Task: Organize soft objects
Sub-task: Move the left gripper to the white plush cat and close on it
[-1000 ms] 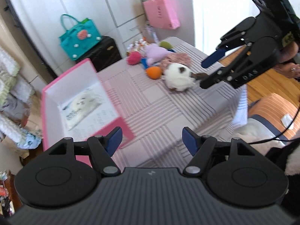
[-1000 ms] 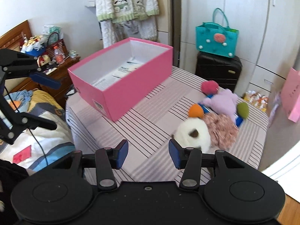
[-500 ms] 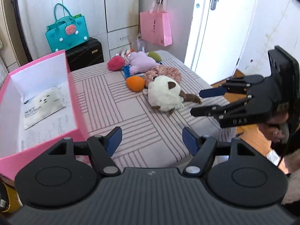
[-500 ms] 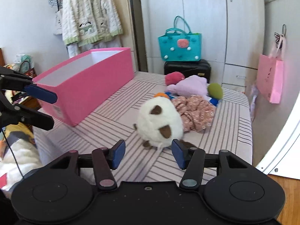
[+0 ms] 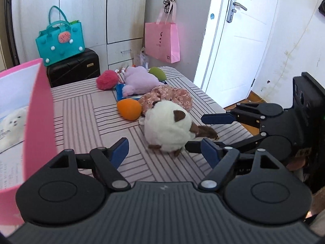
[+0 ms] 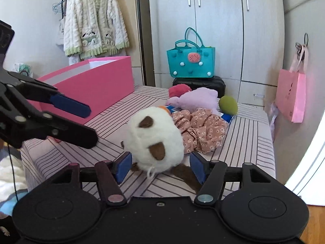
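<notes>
A white plush cat with brown ears (image 5: 168, 130) (image 6: 154, 140) lies on the striped table (image 5: 85, 113). My right gripper (image 6: 159, 167) is open, its jaws on either side of the plush's near end, not closed on it; it also shows in the left wrist view (image 5: 205, 131). My left gripper (image 5: 166, 152) is open and empty, just in front of the plush. Behind lie an orange ball (image 5: 129, 109), a floral fabric piece (image 5: 172, 96), a purple plush (image 5: 140, 80), a red pompom (image 5: 107, 79) and a green ball (image 5: 157, 73). An open pink box (image 5: 38, 122) (image 6: 97, 85) stands on the left.
A teal bag (image 5: 61, 40) sits on a black suitcase (image 5: 75, 69) behind the table. A pink paper bag (image 5: 162, 40) hangs by the white door (image 5: 237, 46). A knitted cardigan (image 6: 93, 24) hangs on the wall. The table edge drops off at the right.
Both grippers have moved in toward the white plush. My right gripper's jaws now straddle it. The pink box has slid to the left edge of the left wrist view.
</notes>
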The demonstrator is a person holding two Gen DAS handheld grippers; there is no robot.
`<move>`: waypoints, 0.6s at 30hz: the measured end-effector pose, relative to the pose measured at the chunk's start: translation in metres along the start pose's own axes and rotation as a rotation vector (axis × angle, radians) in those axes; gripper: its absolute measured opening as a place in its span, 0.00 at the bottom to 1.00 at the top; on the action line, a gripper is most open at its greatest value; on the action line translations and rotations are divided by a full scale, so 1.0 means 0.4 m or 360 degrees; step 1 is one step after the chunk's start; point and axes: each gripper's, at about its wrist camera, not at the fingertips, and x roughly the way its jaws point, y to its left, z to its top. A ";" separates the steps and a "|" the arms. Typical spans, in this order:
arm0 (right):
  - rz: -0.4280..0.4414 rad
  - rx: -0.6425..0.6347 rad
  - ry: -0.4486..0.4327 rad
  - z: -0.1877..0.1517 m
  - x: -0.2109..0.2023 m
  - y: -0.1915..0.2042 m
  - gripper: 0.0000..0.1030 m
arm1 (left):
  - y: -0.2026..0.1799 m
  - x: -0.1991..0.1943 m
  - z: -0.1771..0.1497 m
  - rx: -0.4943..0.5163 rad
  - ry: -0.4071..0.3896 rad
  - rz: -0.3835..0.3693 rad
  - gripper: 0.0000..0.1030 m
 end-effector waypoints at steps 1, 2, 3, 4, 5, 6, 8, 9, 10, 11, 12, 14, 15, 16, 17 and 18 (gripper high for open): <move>0.0016 0.0021 0.0012 -0.004 0.005 -0.007 0.66 | 0.003 0.012 0.004 -0.0010 0.0004 -0.0006 0.77; 0.0028 0.0035 0.0032 -0.010 0.010 -0.013 0.66 | 0.006 0.025 0.008 -0.0029 0.0003 -0.0014 0.78; 0.0043 0.0038 0.0058 -0.016 0.015 -0.015 0.66 | 0.010 0.037 0.014 -0.0059 -0.0004 -0.0024 0.78; 0.0052 0.0029 0.0083 -0.021 0.020 -0.014 0.66 | 0.013 0.051 0.019 -0.0092 -0.0015 -0.0036 0.78; 0.0051 0.0011 0.0102 -0.023 0.025 -0.012 0.66 | 0.012 0.064 0.023 -0.0109 -0.0016 -0.0046 0.78; 0.0045 -0.0013 0.0109 -0.023 0.027 -0.009 0.66 | 0.012 0.078 0.029 -0.0112 -0.0006 -0.0063 0.78; 0.0035 -0.0059 0.0113 -0.017 0.031 -0.005 0.66 | 0.013 0.100 0.036 -0.0118 -0.0001 -0.0109 0.79; 0.0040 -0.0078 0.0109 -0.013 0.031 -0.003 0.66 | 0.015 0.108 0.038 -0.0130 -0.0009 -0.0126 0.79; 0.0043 -0.0097 0.0099 -0.008 0.030 -0.001 0.66 | 0.017 0.116 0.040 -0.0147 -0.0020 -0.0133 0.79; 0.0040 -0.0116 0.0088 -0.005 0.031 0.002 0.66 | 0.018 0.122 0.042 -0.0162 -0.0028 -0.0130 0.79; 0.0035 -0.0135 0.0079 -0.004 0.032 0.004 0.66 | 0.020 0.129 0.043 -0.0176 -0.0032 -0.0123 0.79; 0.0032 -0.0175 0.0074 0.000 0.039 0.012 0.66 | 0.023 0.140 0.040 -0.0193 -0.0040 -0.0114 0.79; 0.0039 -0.0184 0.0080 0.001 0.044 0.014 0.66 | 0.024 0.143 0.037 -0.0199 -0.0045 -0.0107 0.79; 0.0053 -0.0190 0.0093 0.002 0.049 0.016 0.66 | 0.025 0.146 0.033 -0.0202 -0.0048 -0.0095 0.78; 0.0068 -0.0191 0.0108 0.004 0.054 0.018 0.66 | 0.025 0.148 0.030 -0.0204 -0.0047 -0.0083 0.78; 0.0077 -0.0190 0.0120 0.005 0.059 0.020 0.66 | 0.026 0.151 0.028 -0.0206 -0.0041 -0.0073 0.78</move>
